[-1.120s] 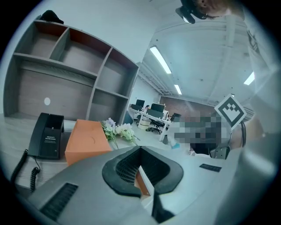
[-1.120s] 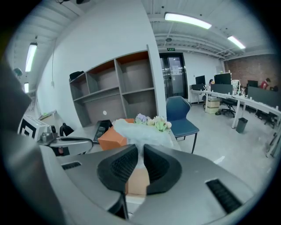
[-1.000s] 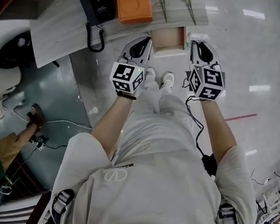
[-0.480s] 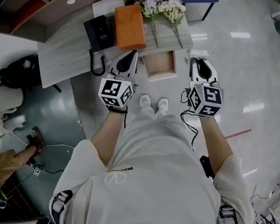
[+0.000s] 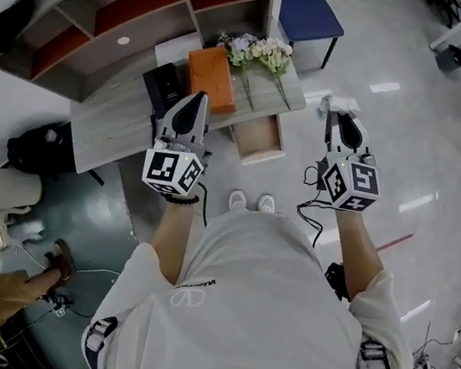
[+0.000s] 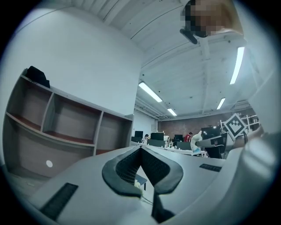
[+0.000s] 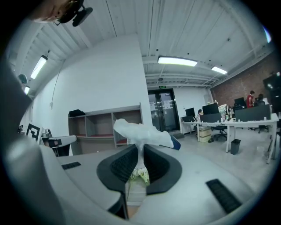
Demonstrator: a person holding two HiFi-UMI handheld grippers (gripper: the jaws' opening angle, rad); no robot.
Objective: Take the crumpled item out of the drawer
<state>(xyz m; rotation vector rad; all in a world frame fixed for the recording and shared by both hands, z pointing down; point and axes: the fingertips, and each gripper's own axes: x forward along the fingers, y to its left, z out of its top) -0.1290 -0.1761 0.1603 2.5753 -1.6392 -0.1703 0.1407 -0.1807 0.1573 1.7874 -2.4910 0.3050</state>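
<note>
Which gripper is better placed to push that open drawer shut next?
Probably the left. The left gripper is empty, jaws together, and hangs over the desk beside the open drawer. The right gripper is shut on the crumpled white item, out past the desk's end.

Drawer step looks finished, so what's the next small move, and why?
Probably carry the right tongs over the desk and lower them: they pinch the crumpled white paper clear of the open drawer, which looks empty.
</note>
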